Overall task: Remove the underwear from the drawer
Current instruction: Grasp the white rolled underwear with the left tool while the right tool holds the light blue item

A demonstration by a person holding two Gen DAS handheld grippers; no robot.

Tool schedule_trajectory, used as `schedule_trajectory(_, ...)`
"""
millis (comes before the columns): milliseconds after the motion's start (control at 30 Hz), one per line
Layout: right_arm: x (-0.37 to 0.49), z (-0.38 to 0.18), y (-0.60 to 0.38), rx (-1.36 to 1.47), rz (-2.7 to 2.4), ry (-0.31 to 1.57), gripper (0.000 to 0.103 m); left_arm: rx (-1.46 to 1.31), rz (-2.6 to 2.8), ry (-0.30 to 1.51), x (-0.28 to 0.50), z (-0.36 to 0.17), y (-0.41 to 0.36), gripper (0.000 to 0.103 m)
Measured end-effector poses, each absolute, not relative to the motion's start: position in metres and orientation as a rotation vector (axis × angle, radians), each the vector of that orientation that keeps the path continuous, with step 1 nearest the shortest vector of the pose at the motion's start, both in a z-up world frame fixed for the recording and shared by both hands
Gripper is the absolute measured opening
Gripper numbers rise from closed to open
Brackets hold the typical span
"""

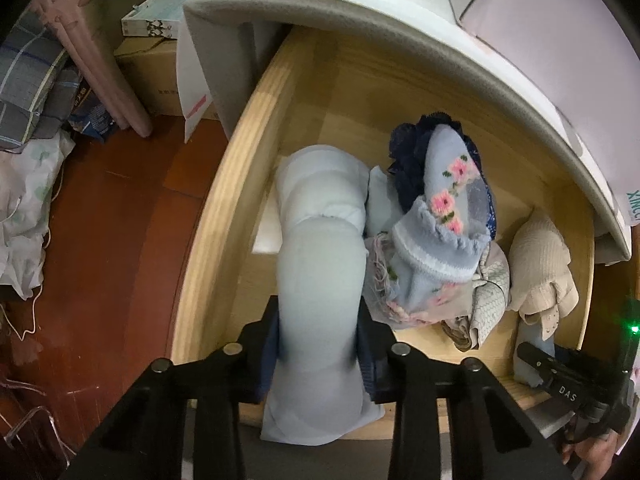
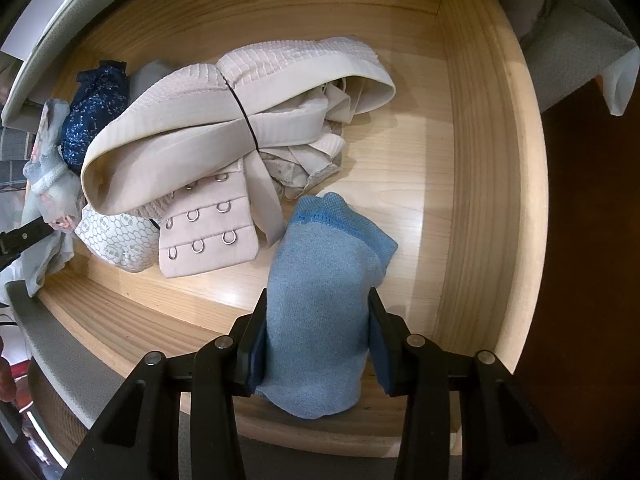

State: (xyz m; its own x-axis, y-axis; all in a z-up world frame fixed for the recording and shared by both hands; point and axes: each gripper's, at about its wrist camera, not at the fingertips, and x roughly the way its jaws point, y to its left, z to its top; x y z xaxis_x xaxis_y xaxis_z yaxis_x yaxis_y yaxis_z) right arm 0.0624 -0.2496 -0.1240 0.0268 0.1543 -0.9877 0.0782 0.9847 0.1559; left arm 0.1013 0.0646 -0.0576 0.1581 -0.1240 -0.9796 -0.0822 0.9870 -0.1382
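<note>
An open wooden drawer (image 1: 224,216) holds folded underwear. In the left wrist view my left gripper (image 1: 318,356) is shut on a pale blue rolled garment (image 1: 320,264) that runs up between its pads. Beside it lie a light blue knit piece with pink flowers (image 1: 444,216) and a dark navy lace piece (image 1: 412,152). In the right wrist view my right gripper (image 2: 318,344) is shut on a folded blue garment (image 2: 324,280) above the drawer floor (image 2: 400,184). A beige bra (image 2: 224,120) with hook clasps lies behind it.
A white fabric-covered top (image 1: 400,12) overhangs the drawer's back. Left of the drawer are red-brown floor (image 1: 112,240), cardboard boxes (image 1: 148,68) and bundled cloth. The right gripper's body (image 1: 572,384) shows at the drawer's front right corner. A patterned white piece (image 2: 116,240) lies by the bra.
</note>
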Motion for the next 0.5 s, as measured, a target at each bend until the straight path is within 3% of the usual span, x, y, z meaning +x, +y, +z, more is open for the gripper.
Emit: schedule_trajectory(500, 0.063, -0.124, -0.25, 0.185, 0.059, 1.545, 0.04, -0.14, -0.087, 1.342, 0.085, 0.004, 0.073, 0.03)
